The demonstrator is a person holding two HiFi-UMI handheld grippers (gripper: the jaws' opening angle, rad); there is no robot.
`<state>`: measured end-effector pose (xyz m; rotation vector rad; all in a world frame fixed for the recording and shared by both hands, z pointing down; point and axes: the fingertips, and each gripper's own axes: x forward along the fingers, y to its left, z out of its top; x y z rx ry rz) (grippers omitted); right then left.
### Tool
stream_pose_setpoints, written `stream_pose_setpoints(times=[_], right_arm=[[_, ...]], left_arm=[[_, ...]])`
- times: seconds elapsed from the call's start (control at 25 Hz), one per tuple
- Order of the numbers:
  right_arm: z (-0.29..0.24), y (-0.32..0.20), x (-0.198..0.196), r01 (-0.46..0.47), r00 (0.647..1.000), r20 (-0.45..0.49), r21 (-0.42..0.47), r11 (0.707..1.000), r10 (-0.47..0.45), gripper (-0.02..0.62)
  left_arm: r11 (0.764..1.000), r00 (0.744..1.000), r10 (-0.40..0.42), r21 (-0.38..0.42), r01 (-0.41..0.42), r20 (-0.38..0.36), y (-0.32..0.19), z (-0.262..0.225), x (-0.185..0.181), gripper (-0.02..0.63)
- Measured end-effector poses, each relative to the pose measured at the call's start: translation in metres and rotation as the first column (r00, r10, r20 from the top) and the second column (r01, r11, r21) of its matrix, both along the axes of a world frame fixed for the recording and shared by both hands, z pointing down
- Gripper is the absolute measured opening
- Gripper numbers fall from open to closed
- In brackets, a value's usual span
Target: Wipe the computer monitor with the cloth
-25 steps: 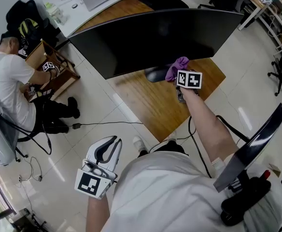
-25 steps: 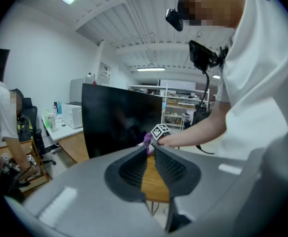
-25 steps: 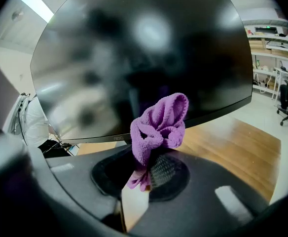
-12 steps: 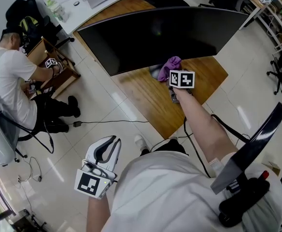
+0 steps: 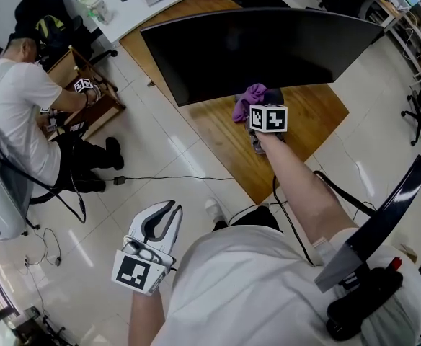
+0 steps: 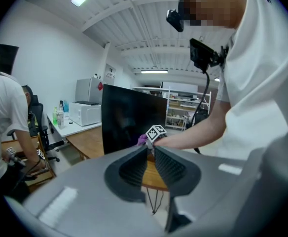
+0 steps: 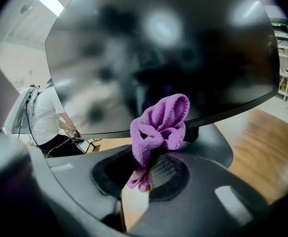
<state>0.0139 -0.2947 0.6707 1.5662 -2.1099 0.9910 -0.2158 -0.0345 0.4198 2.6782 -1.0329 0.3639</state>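
The cloth (image 7: 161,122), purple and bunched, is pinched between the jaws of the right gripper (image 7: 146,169), at the lower edge of the curved monitor (image 5: 261,49) standing on a wooden desk (image 5: 225,135). Contact with the screen cannot be confirmed. The left gripper (image 5: 160,218) hangs low, well apart from the desk, jaws pressed together on nothing.

A wide, curved black monitor (image 5: 268,49), its screen dark, is standing upright on a wooden desk (image 5: 308,121). A bunched purple cloth (image 5: 248,101), pinched in the right gripper (image 7: 145,168), is hovering near the screen's lower edge.
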Motion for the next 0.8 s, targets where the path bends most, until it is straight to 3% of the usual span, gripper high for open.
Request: stream_pose_setpoints(times=[0.8], right_arm=[[-0.006,0.002,-0.124,0.184,0.983,0.027,0.013,0.983,-0.184,0.057]], left_arm=[[0.996,0.996,-0.088,-0.010,0.088,-0.001,0.030,0.013,-0.048,0.071]])
